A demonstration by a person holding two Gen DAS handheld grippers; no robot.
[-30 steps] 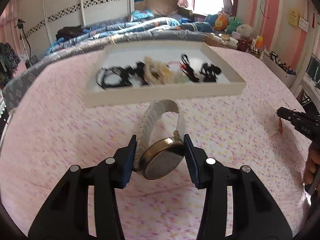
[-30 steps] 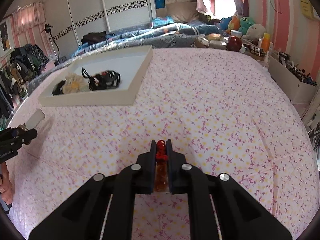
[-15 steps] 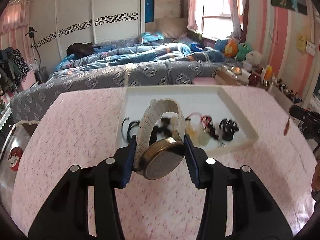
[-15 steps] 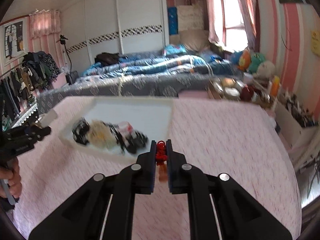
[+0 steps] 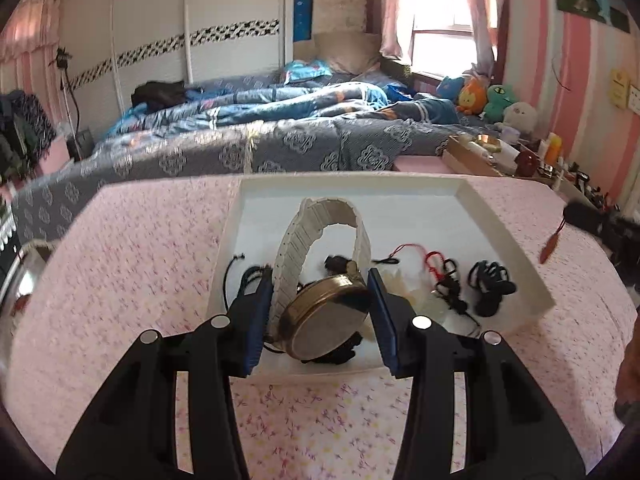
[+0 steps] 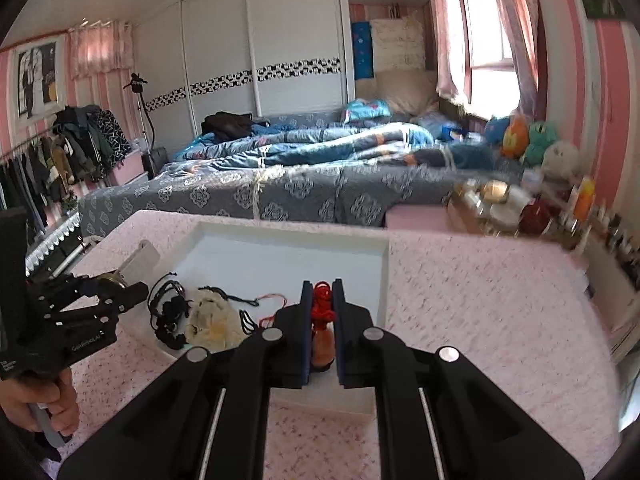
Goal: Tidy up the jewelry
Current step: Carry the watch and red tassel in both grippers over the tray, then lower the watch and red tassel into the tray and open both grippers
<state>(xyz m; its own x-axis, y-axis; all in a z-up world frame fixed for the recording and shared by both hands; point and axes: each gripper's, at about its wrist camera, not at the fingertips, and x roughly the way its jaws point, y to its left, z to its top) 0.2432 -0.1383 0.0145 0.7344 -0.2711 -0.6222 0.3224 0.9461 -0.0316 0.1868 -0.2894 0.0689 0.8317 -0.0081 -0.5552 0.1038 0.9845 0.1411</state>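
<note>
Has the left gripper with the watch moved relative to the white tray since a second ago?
Yes. The left gripper, shut on the watch, has closed in on the white tray; the watch now overlaps its near edge instead of sitting short of it.

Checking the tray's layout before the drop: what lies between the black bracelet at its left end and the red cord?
In the right wrist view, a fluffy cream piece lies between black bracelet and red cord in the white tray.

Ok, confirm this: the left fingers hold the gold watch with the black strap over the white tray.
The strap is wrong: in the left wrist view the left fingers hold a gold watch with a white strap over the white tray.
</note>
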